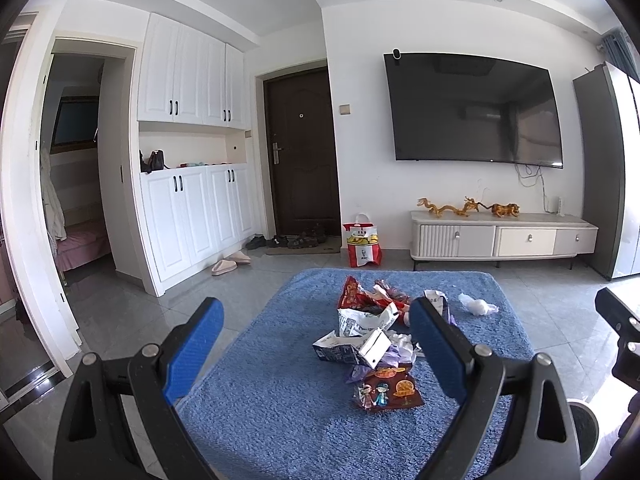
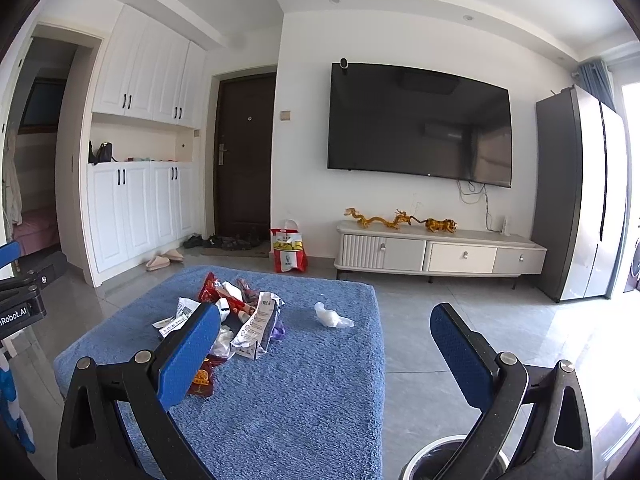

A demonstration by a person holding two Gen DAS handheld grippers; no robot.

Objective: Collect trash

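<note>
Both grippers, left gripper (image 1: 316, 344) and right gripper (image 2: 324, 354), spread wide, holding nothing. Trash pile (image 1: 372, 332) heaped mid blue rug (image 2: 304, 408); white wad (image 2: 331, 317) apart, rightward. Bin (image 2: 436, 460) just beside rug's near right corner. Best: pinch one wrapper edge, lift clear, release over bin.

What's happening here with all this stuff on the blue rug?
A person holds a two-finger gripper in each hand to collect trash. The left gripper and right gripper both hover open and empty above the blue rug. A heap of crumpled wrappers sits mid-rug, with a white plastic wad lying apart. A bin waits beside the rug under the right gripper. Nothing is picked up yet.
</note>
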